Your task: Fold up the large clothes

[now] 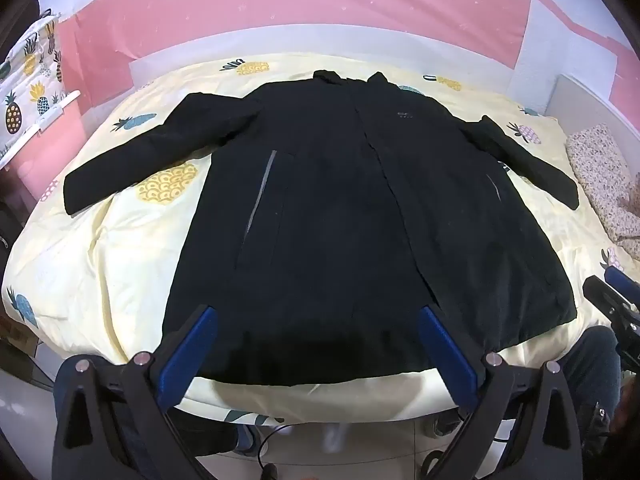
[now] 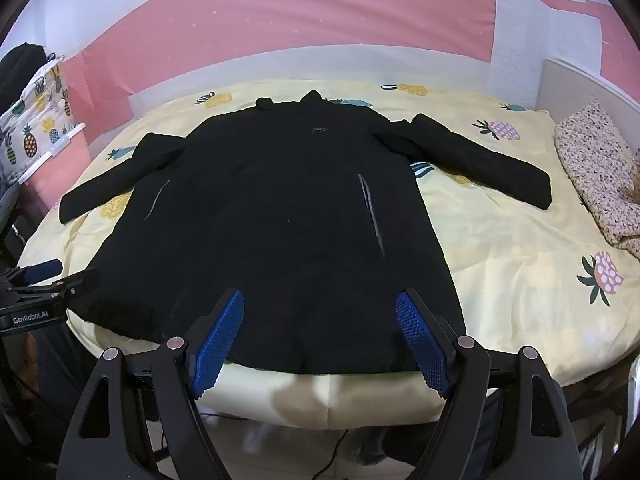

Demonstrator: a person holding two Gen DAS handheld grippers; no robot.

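A long black coat [image 1: 332, 208] lies flat, front up, on a bed covered by a yellow pineapple-print sheet [image 1: 100, 264], collar at the far side, both sleeves spread outward. My left gripper [image 1: 318, 312] hovers open above the coat's near hem, with nothing between its blue pads [image 1: 200, 344]. In the right wrist view the same coat [image 2: 272, 216] fills the middle, and my right gripper [image 2: 320, 300] stands open over the hem, gripping nothing. The right gripper [image 1: 612, 304] shows at the right edge of the left wrist view; the left gripper [image 2: 44, 280] shows at the left edge of the right one.
A floral folded blanket [image 2: 596, 176] lies at the bed's right side by a white bed board [image 2: 580, 80]. A pink wall [image 1: 304, 12] runs behind. A pineapple-print cloth [image 1: 28, 80] hangs at far left. A person's legs in dark trousers [image 1: 592, 368] and cables show below the bed's near edge.
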